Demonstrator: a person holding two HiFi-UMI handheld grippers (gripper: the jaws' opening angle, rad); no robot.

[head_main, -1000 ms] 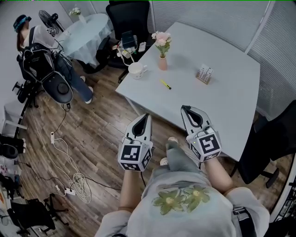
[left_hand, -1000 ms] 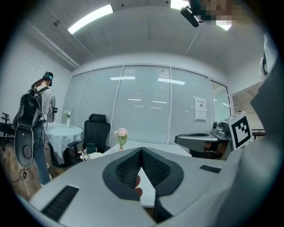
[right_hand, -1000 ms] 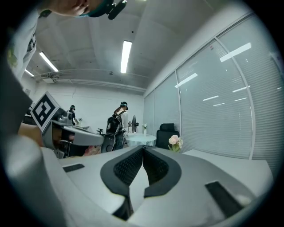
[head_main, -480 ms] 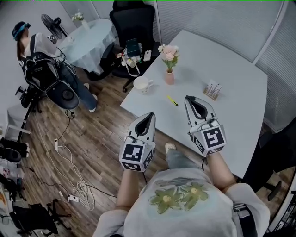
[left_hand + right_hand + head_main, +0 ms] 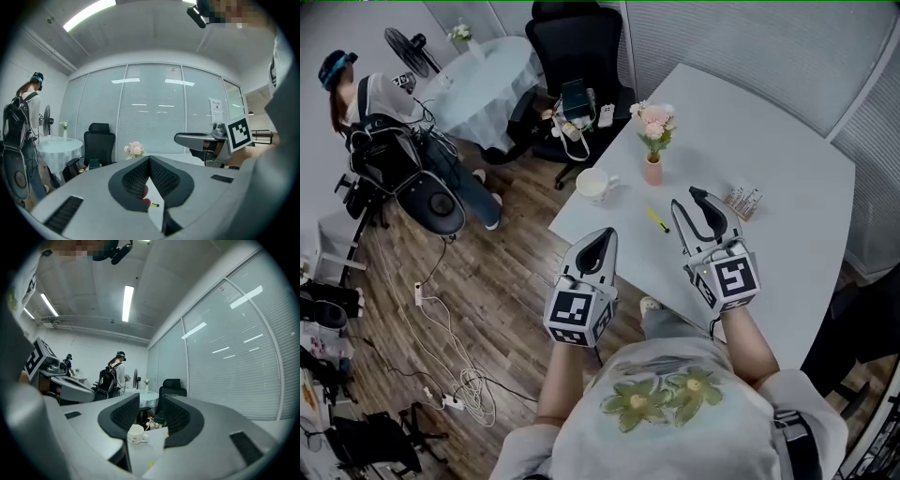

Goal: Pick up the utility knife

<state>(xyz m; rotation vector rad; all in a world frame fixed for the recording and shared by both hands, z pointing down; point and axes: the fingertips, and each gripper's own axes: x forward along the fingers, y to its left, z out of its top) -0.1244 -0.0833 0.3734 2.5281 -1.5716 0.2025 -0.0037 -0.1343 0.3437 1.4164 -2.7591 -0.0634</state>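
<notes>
Yellow utility knife (image 5: 657,220), tiny on the table (image 5: 787,159), shows no detail.

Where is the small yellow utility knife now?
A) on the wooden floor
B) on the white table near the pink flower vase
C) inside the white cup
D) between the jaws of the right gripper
B: the small yellow utility knife lies flat on the white table, beside the pink flower vase.

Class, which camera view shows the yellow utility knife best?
The head view: the whole utility knife lies on the white table. The left gripper view shows only a sliver; the right gripper view, a yellow speck.
</notes>
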